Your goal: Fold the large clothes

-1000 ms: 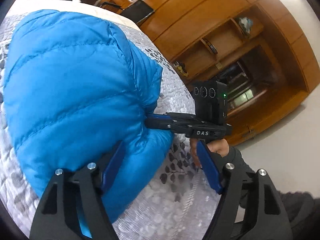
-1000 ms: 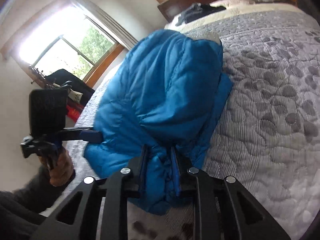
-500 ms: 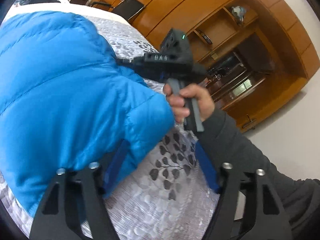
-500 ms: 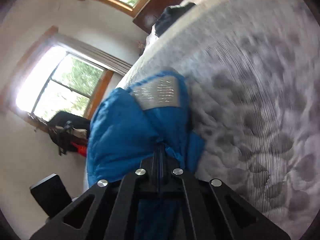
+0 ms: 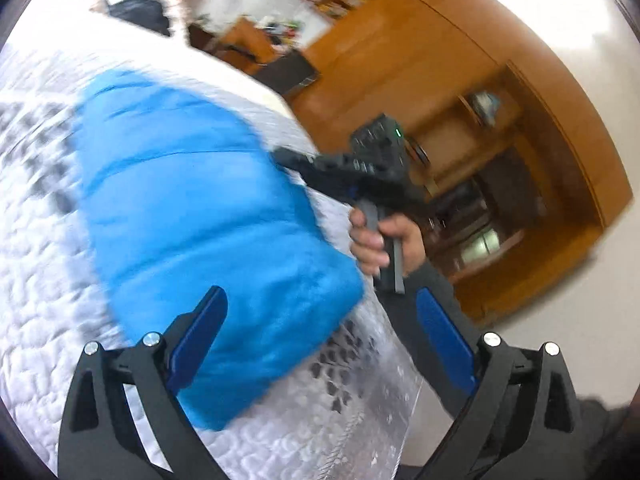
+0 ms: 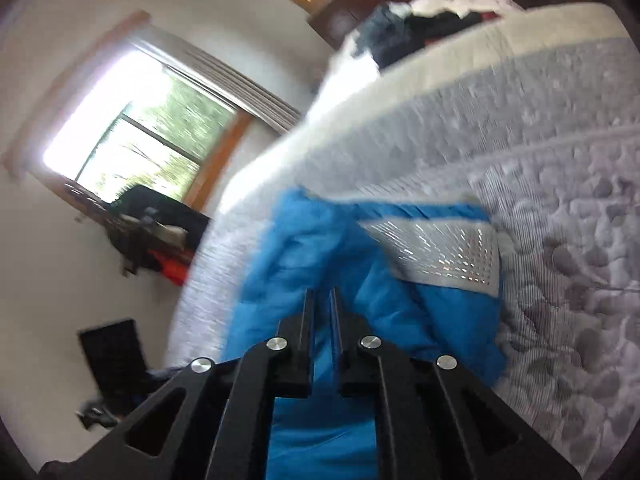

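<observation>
Pulled back from the jacket (image 5: 208,216), left gripper (image 5: 320,320) gapes wide; right gripper (image 6: 322,308) pinches jacket on bed (image 6: 560,160)

The blue puffer jacket (image 5: 200,220) lies on the bed (image 5: 44,280), on a grey-white quilted cover with a leaf pattern. It is bundled into a thick, padded heap with stitched horizontal seams. From the right wrist view, its silver-grey inner lining (image 6: 444,256) is turned outward at the far end.
</observation>
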Demonstrator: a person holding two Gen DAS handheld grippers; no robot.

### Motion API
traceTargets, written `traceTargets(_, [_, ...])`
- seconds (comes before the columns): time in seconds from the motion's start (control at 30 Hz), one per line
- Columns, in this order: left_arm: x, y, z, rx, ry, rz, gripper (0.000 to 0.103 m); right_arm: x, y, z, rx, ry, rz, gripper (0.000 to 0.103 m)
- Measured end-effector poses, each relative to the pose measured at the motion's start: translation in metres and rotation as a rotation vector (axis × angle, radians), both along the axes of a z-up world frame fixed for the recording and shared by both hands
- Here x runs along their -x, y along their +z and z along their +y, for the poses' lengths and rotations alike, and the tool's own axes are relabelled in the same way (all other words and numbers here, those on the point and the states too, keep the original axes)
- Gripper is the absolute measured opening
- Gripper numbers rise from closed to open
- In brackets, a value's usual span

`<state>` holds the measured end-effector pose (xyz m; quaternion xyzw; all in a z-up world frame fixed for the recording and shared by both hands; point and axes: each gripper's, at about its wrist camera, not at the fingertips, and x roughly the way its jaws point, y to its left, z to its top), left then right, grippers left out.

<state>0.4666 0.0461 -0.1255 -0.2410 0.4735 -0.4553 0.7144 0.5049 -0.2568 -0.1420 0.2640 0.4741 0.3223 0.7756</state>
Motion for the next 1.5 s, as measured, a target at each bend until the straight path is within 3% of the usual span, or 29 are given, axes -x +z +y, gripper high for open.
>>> traceTargets(0.1, [-0.004, -0.010, -0.003, 0.002, -0.014, 0.013, 0.096, -0.005, -0.026, -0.006, 0.017, -0.013, 0.040, 0.000])
traceTargets(0.23, [-0.012, -0.004, 0.011, 0.075, 0.001, 0.066, 0.096, -0.002, -0.015, -0.031, -0.040, -0.050, 0.057, 0.004])
traceTargets(0.27, [-0.011, -0.001, 0.019, 0.083, 0.009, 0.058, 0.096, 0.000, -0.009, -0.042, -0.061, -0.068, 0.062, 0.018])
traceTargets(0.3, [-0.010, 0.002, 0.025, 0.075, 0.016, 0.045, 0.098, 0.001, -0.003, -0.057, -0.084, -0.095, 0.074, 0.055])
traceTargets(0.37, [-0.008, 0.001, 0.035, 0.036, 0.034, 0.030, 0.099, 0.009, 0.003, -0.075, -0.087, -0.147, 0.088, 0.100])
traceTargets(0.5, [-0.007, -0.028, 0.059, 0.000, 0.066, 0.114, 0.099, 0.014, -0.010, -0.097, -0.108, -0.135, 0.209, 0.100])
traceTargets(0.6, [-0.008, -0.059, 0.069, 0.072, 0.076, 0.275, 0.099, 0.020, -0.027, -0.101, -0.129, -0.089, 0.251, 0.100])
traceTargets(0.73, [-0.011, -0.082, 0.061, 0.114, 0.060, 0.399, 0.099, 0.021, -0.046, -0.094, -0.166, -0.043, 0.278, 0.100])
traceTargets(1.0, [-0.023, -0.089, 0.020, 0.129, 0.013, 0.454, 0.100, 0.011, -0.062, -0.069, -0.221, 0.013, 0.292, 0.100])
traceTargets(1.5, [-0.021, -0.089, -0.017, 0.017, -0.050, 0.421, 0.100, -0.007, -0.053, -0.045, -0.250, 0.040, 0.245, 0.098])
